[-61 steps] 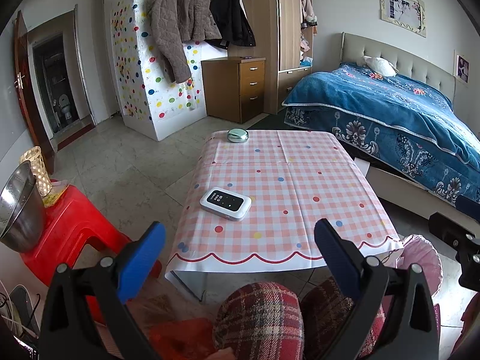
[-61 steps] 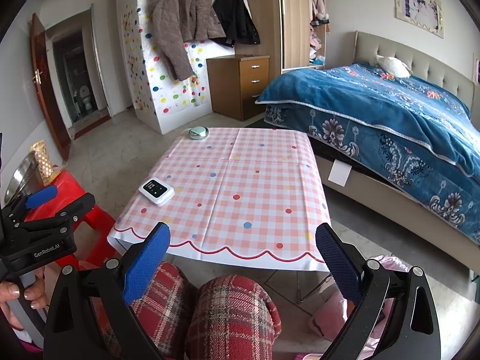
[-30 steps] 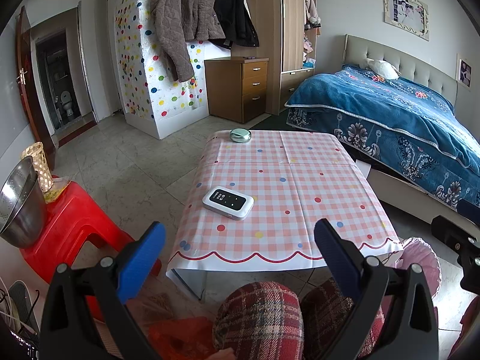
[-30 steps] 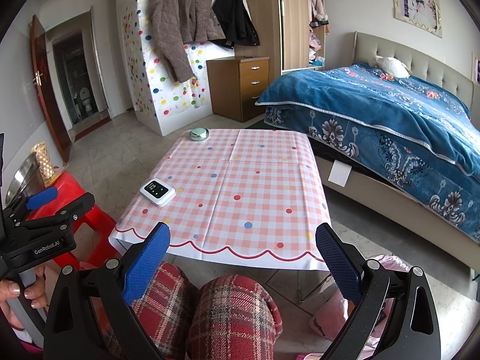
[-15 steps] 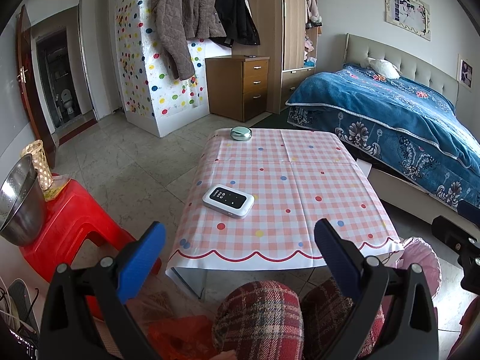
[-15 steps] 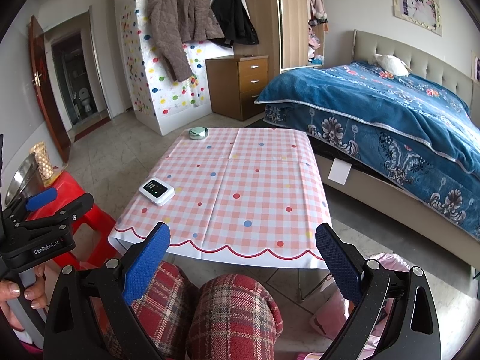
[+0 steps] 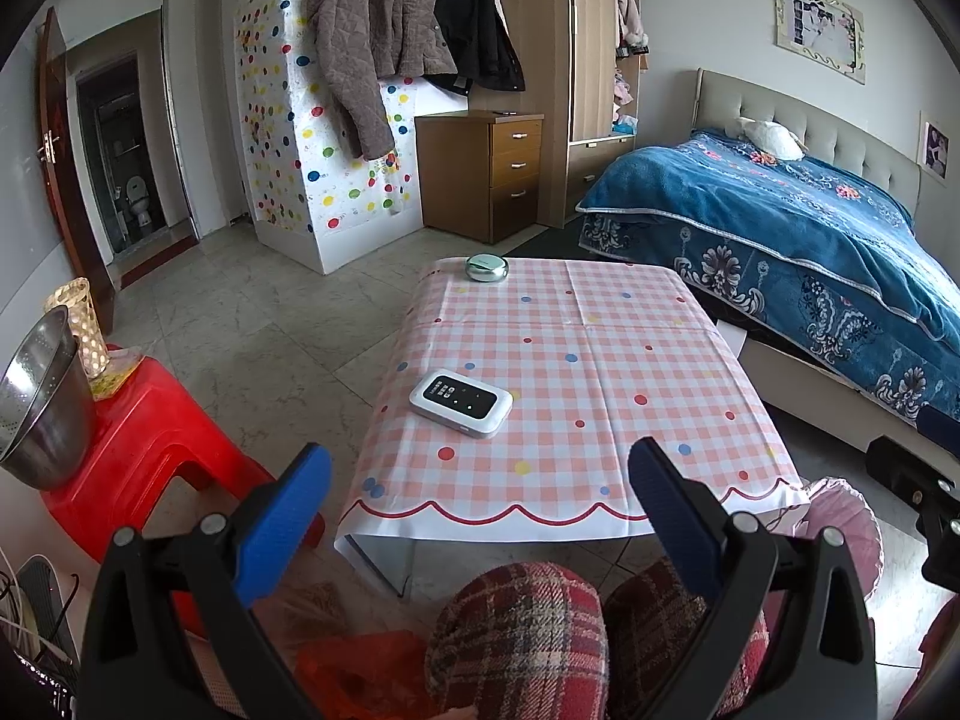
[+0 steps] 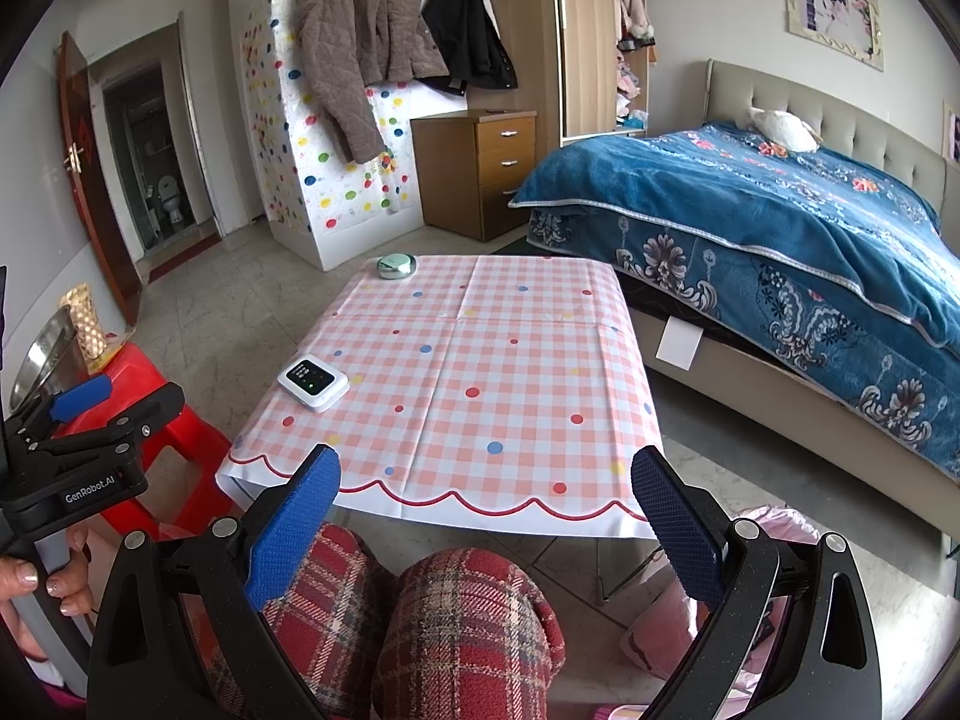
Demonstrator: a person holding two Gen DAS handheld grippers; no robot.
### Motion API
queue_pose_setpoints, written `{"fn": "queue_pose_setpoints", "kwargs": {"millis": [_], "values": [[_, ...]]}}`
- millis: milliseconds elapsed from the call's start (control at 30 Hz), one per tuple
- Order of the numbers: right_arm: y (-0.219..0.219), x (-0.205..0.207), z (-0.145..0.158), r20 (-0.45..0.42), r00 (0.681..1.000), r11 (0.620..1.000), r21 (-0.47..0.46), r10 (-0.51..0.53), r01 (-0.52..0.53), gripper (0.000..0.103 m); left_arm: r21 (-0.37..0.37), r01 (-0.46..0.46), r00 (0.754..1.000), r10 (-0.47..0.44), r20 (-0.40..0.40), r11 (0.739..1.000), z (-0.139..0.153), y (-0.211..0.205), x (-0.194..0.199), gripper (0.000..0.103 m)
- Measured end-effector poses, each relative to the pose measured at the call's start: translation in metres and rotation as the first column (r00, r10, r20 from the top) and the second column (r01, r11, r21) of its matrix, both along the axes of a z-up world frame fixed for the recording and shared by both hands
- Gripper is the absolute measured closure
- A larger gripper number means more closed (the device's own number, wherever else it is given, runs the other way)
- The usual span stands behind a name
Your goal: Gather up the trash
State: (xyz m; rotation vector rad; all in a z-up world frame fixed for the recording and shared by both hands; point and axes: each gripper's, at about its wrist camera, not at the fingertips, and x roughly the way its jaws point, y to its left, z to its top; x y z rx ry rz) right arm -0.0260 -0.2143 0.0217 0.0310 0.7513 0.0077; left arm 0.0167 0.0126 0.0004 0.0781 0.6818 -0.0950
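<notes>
A low table with a pink checked cloth [image 7: 600, 360] [image 8: 510, 360] stands in front of me. On it lie a white pocket device with a dark screen [image 7: 461, 403] [image 8: 312, 384] and a small round green case [image 7: 486, 267] [image 8: 396, 265]. A pink-lined bin [image 7: 840, 516] [image 8: 651, 630] sits on the floor at the table's near right corner. My left gripper [image 7: 477, 480] and right gripper [image 8: 486, 474] hover short of the table's near edge, both open with nothing between the fingers. No loose litter shows on the cloth.
The person's knees in red plaid [image 7: 516, 630] [image 8: 468, 630] are just below both grippers. A red stool [image 7: 150, 420] with a steel bowl [image 7: 42, 396] stands to the left. A bed [image 7: 810, 252] runs along the right, with a wooden drawer unit [image 7: 480, 174] behind the table.
The left wrist view has drifted slightly. Both grippers stay open and nothing on the table has moved.
</notes>
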Motion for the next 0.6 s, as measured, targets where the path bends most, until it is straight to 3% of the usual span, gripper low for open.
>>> {"fn": "queue_pose_setpoints", "kwargs": {"millis": [433, 600], "values": [[-0.001, 0.000, 0.000, -0.003, 1.000, 1.000, 0.000, 0.001, -0.001, 0.007, -0.002, 0.064, 0.997, -0.064, 0.034, 0.998, 0.002, -0.012, -0.002, 0.007], [0.004, 0.008, -0.009, -0.025, 1.000, 1.000, 0.001, 0.003, -0.003, 0.007, -0.031, 0.022, 1.000, -0.022, 0.017, 0.999, -0.009, 0.001, 0.008, 0.007]]}}
